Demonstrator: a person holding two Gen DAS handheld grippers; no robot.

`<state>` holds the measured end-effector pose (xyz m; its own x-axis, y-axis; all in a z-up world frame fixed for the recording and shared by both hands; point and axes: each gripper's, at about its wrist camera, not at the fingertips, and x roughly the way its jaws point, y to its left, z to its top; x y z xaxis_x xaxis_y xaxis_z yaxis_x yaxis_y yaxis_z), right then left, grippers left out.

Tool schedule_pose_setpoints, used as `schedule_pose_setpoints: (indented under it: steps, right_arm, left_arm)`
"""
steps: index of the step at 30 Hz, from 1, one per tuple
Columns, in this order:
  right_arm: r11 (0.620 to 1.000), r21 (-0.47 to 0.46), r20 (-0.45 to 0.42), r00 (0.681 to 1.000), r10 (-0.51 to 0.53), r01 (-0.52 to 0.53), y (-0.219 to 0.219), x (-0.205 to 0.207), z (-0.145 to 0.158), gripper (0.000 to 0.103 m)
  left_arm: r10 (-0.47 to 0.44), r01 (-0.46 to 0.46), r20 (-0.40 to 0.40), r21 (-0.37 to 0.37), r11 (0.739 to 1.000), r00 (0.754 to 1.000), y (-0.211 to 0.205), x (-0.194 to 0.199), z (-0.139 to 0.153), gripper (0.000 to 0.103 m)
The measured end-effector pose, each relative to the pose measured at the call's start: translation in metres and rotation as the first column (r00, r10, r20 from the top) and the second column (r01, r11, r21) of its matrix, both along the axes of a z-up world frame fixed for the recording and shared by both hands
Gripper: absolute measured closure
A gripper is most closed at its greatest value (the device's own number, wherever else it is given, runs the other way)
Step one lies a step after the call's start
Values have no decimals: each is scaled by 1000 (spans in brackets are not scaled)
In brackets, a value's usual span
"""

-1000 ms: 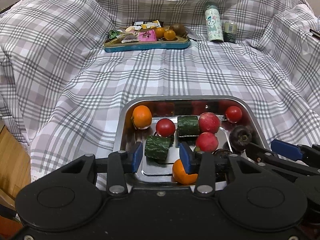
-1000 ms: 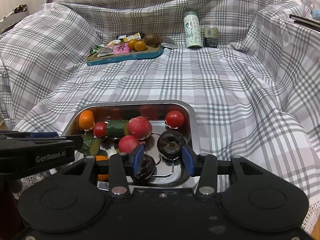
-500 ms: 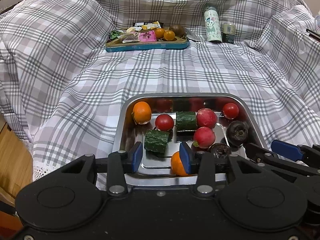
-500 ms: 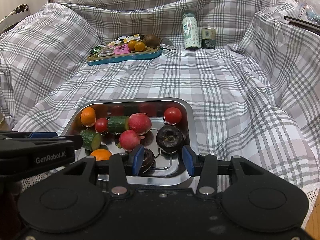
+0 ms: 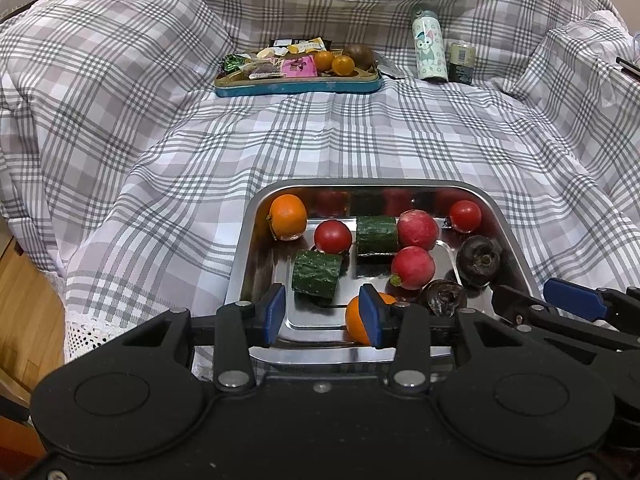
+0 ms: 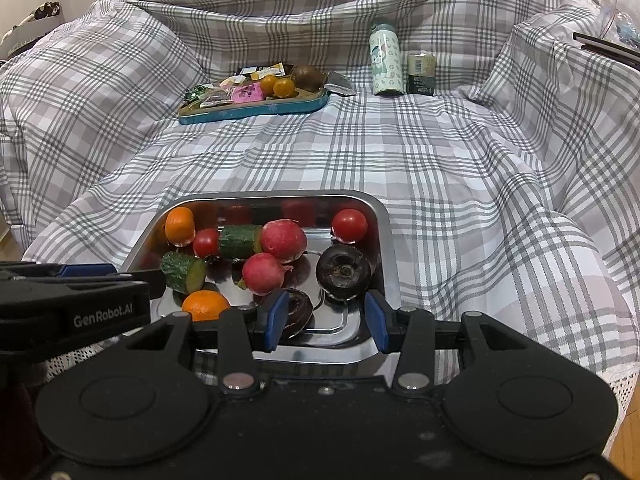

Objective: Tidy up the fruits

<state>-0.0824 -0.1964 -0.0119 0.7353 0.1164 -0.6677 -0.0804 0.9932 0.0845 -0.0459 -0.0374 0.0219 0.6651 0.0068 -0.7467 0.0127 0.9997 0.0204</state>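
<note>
Left gripper [image 5: 322,316]: your jaws stand apart over the near edge of the metal tray [image 5: 256,216], nothing between the pads.
Right gripper [image 6: 326,322]: your jaws stand apart at the tray's near right corner, gripping nothing; it shows in the left view too [image 5: 536,304].
Writing: "GenRobot.AI" in white on the black body of your left gripper, read from the right wrist view. No other text legible.
Oranges: one in the tray's far left corner [image 5: 287,217]; one at the near edge [image 6: 206,305], partly behind your left gripper's right pad.
Tomatoes: one beside the far orange [image 5: 333,236]; one in the far right corner [image 5: 465,216].
Cucumber pieces: one mid-tray [image 5: 376,234], one nearer the left edge [image 5: 317,274].
Red radish-like fruits: two [image 5: 418,229] [image 5: 413,267], touching, centre right.
Dark fruits: one by the right edge [image 6: 343,271]; one near edge [image 6: 298,312], behind your right gripper's left pad.
Blue tray [image 5: 296,86]: far across the checked cloth [image 5: 320,140], holding wrappers and small fruits.
Bottle [image 5: 430,50]: cartoon animal print, upright, right of the blue tray; small can [image 5: 461,62] beside it, label too small to read.
</note>
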Motion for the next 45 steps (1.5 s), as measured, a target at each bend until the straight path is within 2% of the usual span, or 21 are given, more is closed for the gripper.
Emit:
schedule_pose_setpoints:
  steps: [19, 45]
  right_arm:
    - [1000, -11, -17, 1000, 16, -16, 2, 2, -3, 57]
    - [999, 13, -107, 994, 34, -33, 3, 24, -7, 57]
  left_arm:
    - [4, -4, -25, 7, 1000, 1000, 2, 3, -5, 53]
    - [-25, 24, -76, -10, 1000, 997, 0, 22, -8, 53]
